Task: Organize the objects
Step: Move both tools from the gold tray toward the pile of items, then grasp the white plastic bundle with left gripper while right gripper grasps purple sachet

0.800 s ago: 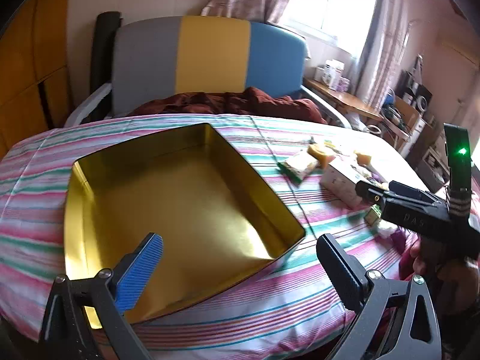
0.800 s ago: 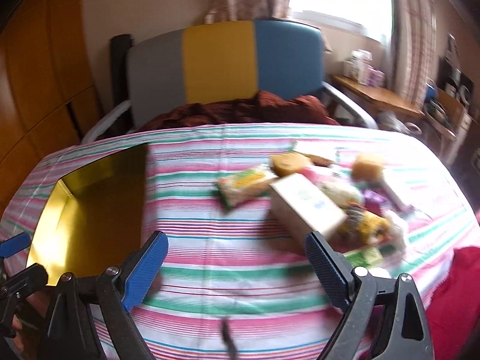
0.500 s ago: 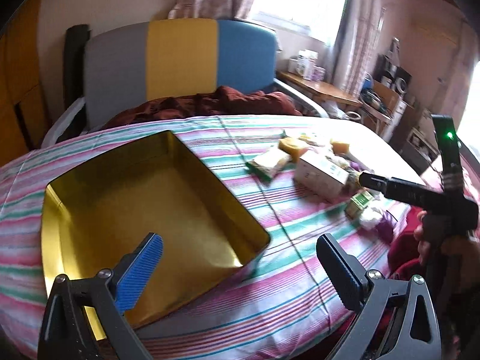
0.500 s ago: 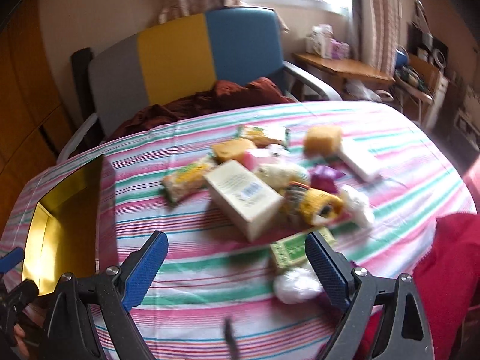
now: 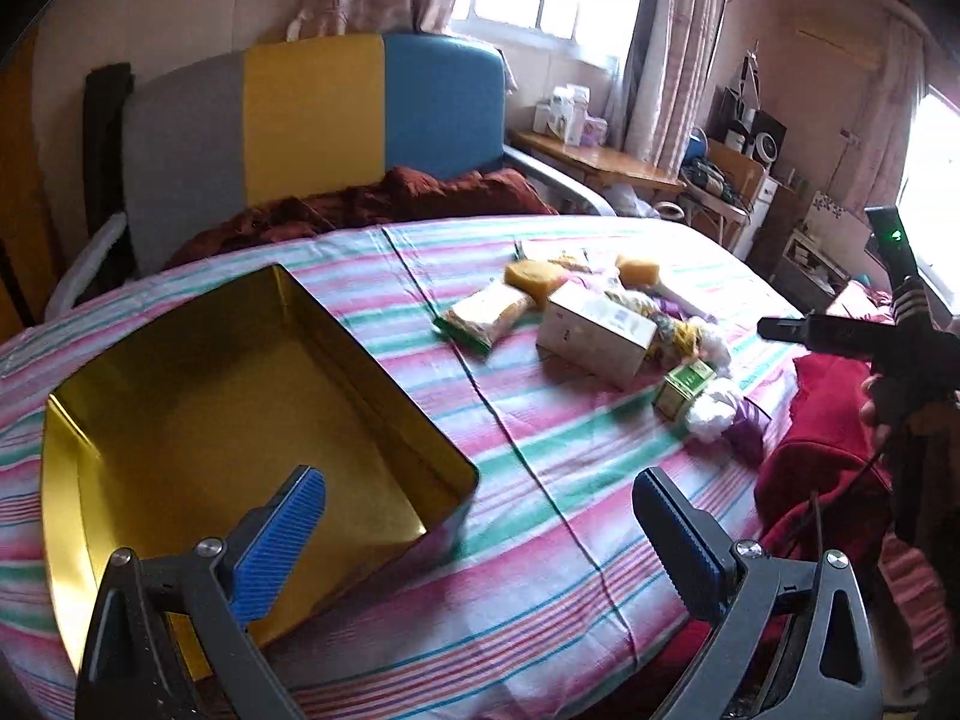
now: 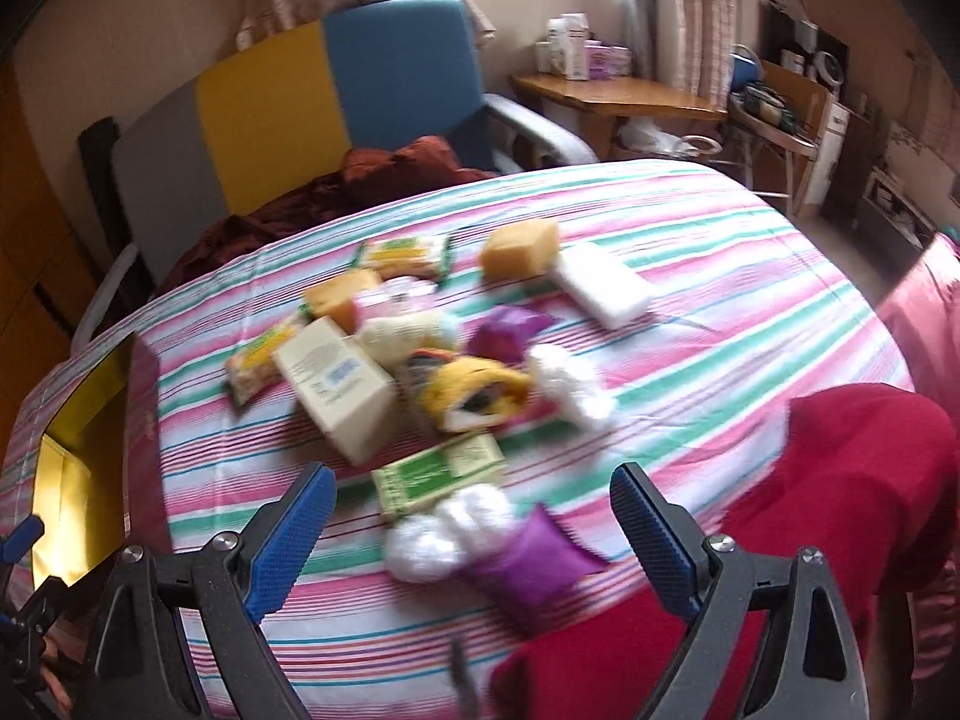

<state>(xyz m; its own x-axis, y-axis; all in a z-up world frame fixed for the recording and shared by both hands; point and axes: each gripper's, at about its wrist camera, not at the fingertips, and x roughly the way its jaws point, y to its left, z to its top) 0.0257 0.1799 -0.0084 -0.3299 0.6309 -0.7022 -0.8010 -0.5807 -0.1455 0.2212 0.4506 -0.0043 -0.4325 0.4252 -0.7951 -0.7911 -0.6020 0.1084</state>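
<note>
My left hand-held gripper (image 5: 477,501) and right hand-held gripper (image 6: 471,498): black frames, silver screws, ribbed blue pads; I'm wearing red.

I see a surface under a pink, green and white striped cloth (image 5: 540,480), carrying an open gold rectangular tin (image 5: 228,414) left and a jumble of small packets, sponges and boxes (image 6: 420,360) right.

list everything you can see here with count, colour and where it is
tin: 1, gold, empty, left on table
table: 1, striped cloth
box: 1, cream, pile's left
snack packs: 2, yellow-green, pile's left and back
sponges: 2, orange, back of pile
white block: 1, right of pile
green box: 1, near edge
purple pouch: 1, nearest
chair: 1, grey-yellow-blue, behind table
left gripper: open, over the tin
right gripper: open, over the pile
</note>
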